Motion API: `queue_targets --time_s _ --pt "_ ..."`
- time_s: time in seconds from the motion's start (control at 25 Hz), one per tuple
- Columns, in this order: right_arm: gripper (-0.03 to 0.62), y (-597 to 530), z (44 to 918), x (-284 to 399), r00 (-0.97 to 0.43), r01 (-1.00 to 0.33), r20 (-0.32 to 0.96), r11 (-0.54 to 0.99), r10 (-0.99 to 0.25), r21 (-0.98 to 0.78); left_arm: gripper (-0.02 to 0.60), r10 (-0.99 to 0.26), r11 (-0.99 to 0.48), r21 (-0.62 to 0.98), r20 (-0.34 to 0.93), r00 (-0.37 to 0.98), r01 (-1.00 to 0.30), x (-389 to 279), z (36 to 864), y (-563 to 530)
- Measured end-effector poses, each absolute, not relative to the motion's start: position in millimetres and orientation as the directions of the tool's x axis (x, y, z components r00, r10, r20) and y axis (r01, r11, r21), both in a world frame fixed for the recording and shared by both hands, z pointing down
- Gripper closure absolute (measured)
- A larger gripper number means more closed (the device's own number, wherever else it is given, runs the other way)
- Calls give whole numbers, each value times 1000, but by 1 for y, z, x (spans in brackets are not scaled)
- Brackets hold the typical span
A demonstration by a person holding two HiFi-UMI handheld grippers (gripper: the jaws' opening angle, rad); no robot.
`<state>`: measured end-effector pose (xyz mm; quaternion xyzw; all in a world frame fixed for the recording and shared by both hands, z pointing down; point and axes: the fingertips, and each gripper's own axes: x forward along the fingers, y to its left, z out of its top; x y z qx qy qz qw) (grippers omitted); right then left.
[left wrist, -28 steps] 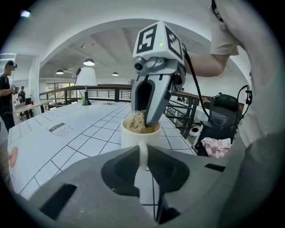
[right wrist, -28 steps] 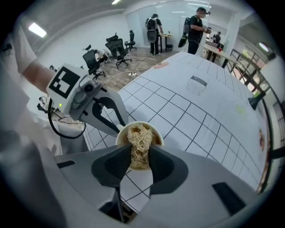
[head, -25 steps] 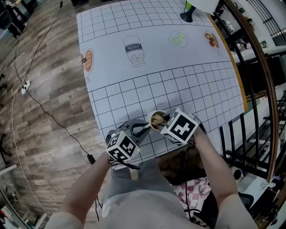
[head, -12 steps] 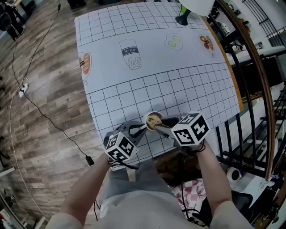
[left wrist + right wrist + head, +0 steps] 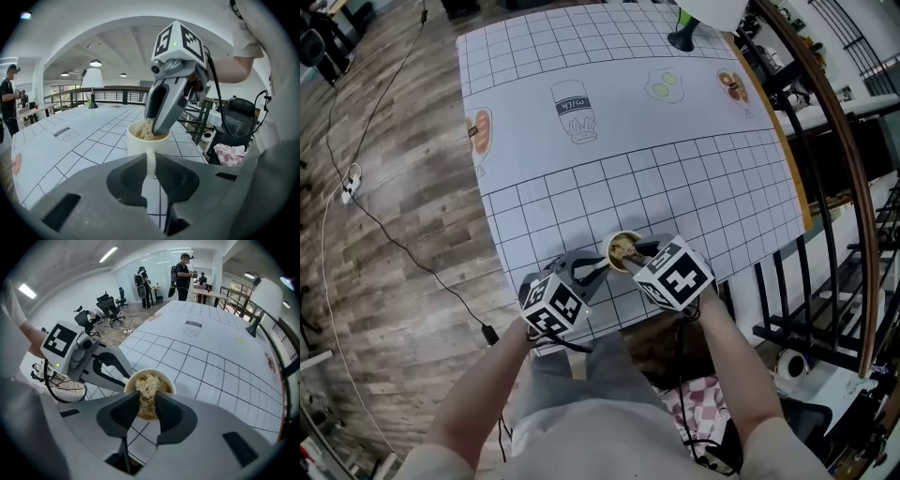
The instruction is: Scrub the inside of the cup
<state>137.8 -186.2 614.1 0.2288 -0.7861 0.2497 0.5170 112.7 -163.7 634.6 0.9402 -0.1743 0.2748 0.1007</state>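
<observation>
The cup (image 5: 623, 251) stands upright on the desk (image 5: 628, 131), close to the near edge and well away from both side edges. The left gripper (image 5: 598, 269) reaches it from the near-left, low and slanting down. Its jaws are clamped on the cup's handle (image 5: 150, 159), which shows as a thin white strip pinched between them. The right gripper (image 5: 637, 255) points steeply down over the cup's mouth. Its jaws are clamped on a scrubber (image 5: 147, 389), a wad of pale, straw-like fibres. The wad sits inside the cup, its top just above the rim, and the inner wall around it looks brownish. A grid-lined cloth (image 5: 703, 178) with small printed pictures covers the desk. A lamp (image 5: 690, 30) stands at the far right corner.
</observation>
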Motion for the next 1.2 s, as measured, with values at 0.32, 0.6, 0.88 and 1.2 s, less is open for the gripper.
queue_targets --time_s 0.32,0.6,0.88,1.2 --pt "490 -175 617 132 -422 -480 906 839 36 -257 523 -263 -925 79 574 775 -373 112 636 -163" --pt "491 -170 568 131 -504 -467 863 851 -32 -241 523 -256 -928 73 585 770 -364 111 638 -162" --pt "491 -177 572 134 -329 -409 941 909 -72 -74 523 -252 -934 66 577 777 -352 113 636 -163" --pt "491 -200 612 137 -272 -423 962 900 -19 -101 523 -215 -947 87 544 811 -309 113 635 -161"
